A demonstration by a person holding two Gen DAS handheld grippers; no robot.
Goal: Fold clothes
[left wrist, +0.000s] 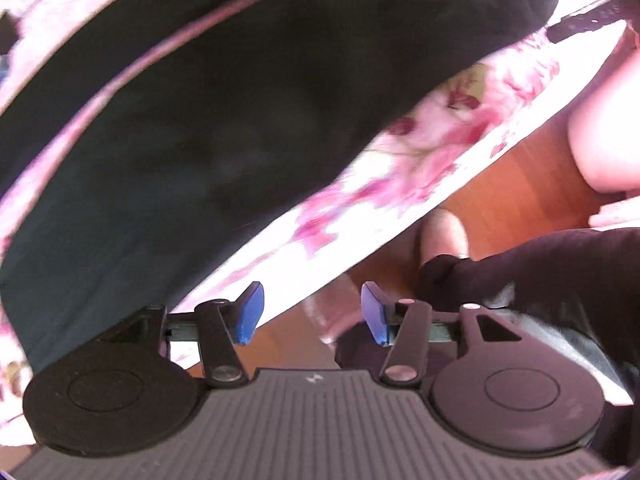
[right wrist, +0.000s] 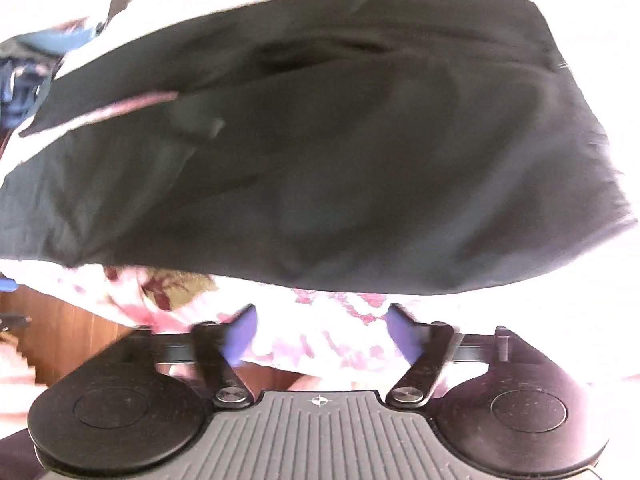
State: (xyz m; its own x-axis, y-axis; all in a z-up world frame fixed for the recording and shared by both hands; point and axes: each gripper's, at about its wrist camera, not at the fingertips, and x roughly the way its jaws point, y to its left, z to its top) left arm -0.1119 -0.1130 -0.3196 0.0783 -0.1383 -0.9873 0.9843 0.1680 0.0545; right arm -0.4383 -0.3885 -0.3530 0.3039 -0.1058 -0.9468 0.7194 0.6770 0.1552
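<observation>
Your left hand-held gripper point(left wrist: 312, 314) and right hand-held gripper point(right wrist: 322, 330) both gape, clamping nothing. The smooth black garment point(right wrist: 320, 140) fills each frame's upper part, flat on floral sheet point(right wrist: 340, 344); wood floor point(left wrist: 500, 184) lower right.

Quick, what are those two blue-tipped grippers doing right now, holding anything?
Left gripper: open, holding nothing.
Right gripper: open, holding nothing; the dark folded garment lies ahead of it on the floral pink-and-white sheet.
</observation>
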